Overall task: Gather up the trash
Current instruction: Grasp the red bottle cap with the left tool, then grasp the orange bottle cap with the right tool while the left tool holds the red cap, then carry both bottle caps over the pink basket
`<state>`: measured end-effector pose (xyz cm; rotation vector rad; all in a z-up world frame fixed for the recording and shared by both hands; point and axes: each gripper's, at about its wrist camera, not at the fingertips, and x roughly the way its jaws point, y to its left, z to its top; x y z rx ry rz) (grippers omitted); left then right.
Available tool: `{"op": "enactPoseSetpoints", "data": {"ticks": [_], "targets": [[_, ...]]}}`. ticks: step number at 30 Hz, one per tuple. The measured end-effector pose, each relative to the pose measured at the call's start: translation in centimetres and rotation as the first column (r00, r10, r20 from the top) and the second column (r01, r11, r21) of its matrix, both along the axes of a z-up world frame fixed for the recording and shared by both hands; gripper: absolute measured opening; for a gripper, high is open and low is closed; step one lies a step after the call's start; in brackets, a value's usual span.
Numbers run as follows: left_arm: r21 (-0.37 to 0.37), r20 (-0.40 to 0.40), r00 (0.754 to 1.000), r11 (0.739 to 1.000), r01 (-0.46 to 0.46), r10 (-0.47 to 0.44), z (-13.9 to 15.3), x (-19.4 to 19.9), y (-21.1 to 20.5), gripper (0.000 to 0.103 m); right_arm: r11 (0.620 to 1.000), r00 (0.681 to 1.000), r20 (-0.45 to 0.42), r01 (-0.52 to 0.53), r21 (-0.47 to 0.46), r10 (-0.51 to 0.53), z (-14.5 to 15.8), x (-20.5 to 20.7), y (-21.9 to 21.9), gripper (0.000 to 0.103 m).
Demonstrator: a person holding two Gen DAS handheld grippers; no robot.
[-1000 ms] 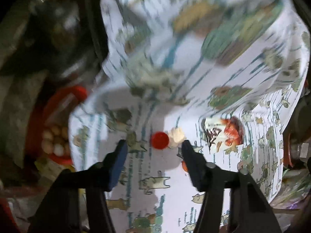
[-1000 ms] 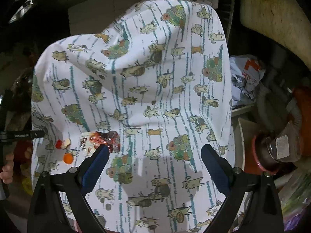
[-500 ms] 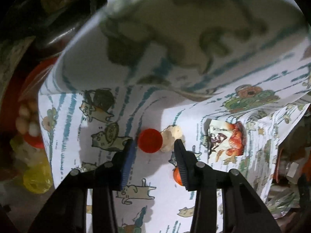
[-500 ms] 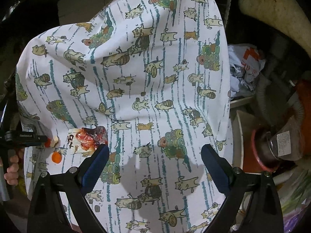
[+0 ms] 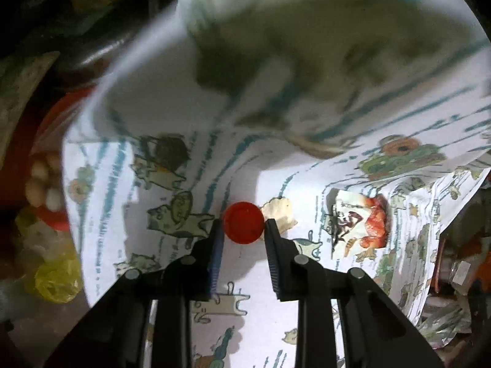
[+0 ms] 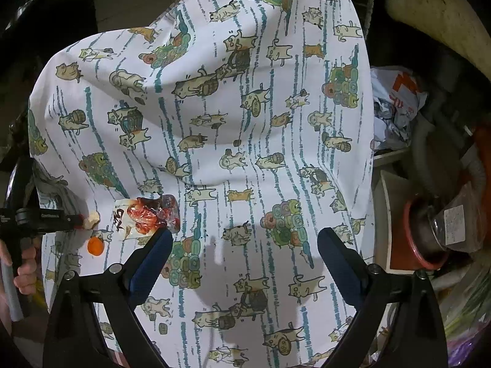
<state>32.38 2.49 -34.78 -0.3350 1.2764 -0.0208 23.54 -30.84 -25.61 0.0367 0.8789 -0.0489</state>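
Pinching my first piece: left gripper jaws against the red bottle cap.
Crumb, snack wrapper, orange bit remain; right gripper spread, empty.

The left wrist view sits low and close over the cat-print cloth; the right looks from higher, farther back. Both share the snack wrapper.

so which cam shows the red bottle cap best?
Left wrist: the red bottle cap sits centred and unobstructed between the left tool tips on the cat-print cloth. In the right wrist view it's almost hidden behind that tool at the left edge.
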Motion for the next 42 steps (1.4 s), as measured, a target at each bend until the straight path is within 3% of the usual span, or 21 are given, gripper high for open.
{"op": "enactPoseSetpoints", "data": {"ticks": [3, 7, 14, 19, 21, 25, 27, 37, 39, 42], "targets": [[-0.011, 0.021, 1.0, 1.0, 0.011, -0.011, 1.7, -1.4, 0.3, 0.025, 0.998, 1.0, -0.004, -0.005, 0.067, 0.005, 0.3, 0.1, 0.3, 0.097], [0.026, 0.06, 0.998, 0.999, 0.034, -0.036, 4.1, -3.8, 0.5, 0.025, 0.987, 0.998, -0.038, -0.049, 0.152, 0.055, -0.1, 0.2, 2.4, 0.097], [0.095, 0.116, 0.988, 0.992, 0.088, -0.099, 6.8, -5.9, 0.2, 0.025, 0.958, 0.964, -0.154, -0.18, 0.221, 0.217, -3.0, 2.8, 11.3, 0.082], [0.122, 0.109, 0.992, 0.992, 0.044, -0.058, 6.6, -6.1, 1.6, 0.025, 0.933, 0.903, -0.244, -0.323, 0.158, 0.353, -6.3, 3.7, 17.6, 0.077], [0.12, 0.105, 0.994, 0.992, 0.029, -0.042, 6.5, -6.1, 2.2, 0.025, 0.926, 0.884, -0.276, -0.357, 0.12, 0.377, -7.8, 4.2, 19.2, 0.069], [0.142, 0.11, 0.993, 0.99, 0.024, -0.04, 6.7, -6.2, 2.6, 0.025, 0.91, 0.846, -0.337, -0.366, 0.195, 0.413, -10.1, 5.3, 20.7, 0.061], [0.161, 0.114, 0.993, 0.987, 0.021, -0.04, 6.8, -6.1, 2.6, 0.025, 0.907, 0.837, -0.35, -0.378, 0.185, 0.42, -11.0, 5.6, 21.5, 0.059], [0.155, 0.104, 0.994, 0.988, -0.002, -0.014, 6.6, -6.1, 3.3, 0.025, 0.915, 0.831, -0.384, -0.364, 0.173, 0.403, -12.8, 6.6, 22.6, 0.048], [0.154, 0.104, 0.994, 0.988, -0.002, -0.014, 6.5, -6.1, 3.4, 0.025, 0.915, 0.83, -0.384, -0.366, 0.171, 0.404, -12.9, 6.7, 22.8, 0.035], [0.16, 0.111, 0.994, 0.987, -0.001, -0.017, 6.6, -6.3, 3.4, 0.025, 0.905, 0.829, -0.365, -0.386, 0.178, 0.425, -12.5, 6.6, 22.9, 0.032]]}}
